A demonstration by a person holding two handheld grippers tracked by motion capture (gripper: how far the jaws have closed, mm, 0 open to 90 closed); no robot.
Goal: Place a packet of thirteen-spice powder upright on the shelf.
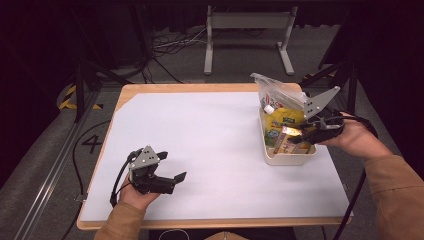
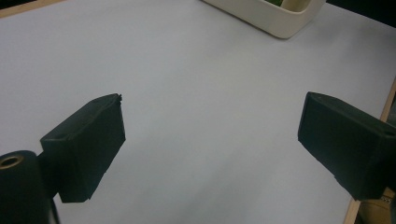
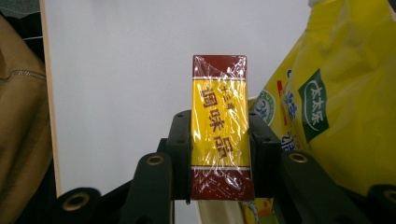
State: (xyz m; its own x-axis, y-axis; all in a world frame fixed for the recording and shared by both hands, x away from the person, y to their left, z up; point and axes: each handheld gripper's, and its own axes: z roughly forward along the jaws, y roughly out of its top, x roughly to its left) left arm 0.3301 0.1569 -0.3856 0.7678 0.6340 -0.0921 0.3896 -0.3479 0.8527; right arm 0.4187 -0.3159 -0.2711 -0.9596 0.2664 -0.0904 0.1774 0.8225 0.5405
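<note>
The yellow and dark-red seasoning box (image 3: 219, 126), wrapped in clear film, sat pinched between the jaws of your right gripper (image 3: 219, 154), over the cream bin (image 1: 287, 157) at the counter's (image 1: 200, 140) right side. A yellow bag (image 3: 345, 93) stood just beside it. Your left gripper (image 2: 210, 144) rested spread wide, near the front edge, well apart.

Tub (image 2: 273, 16) cut off at top; contents hidden.
</note>
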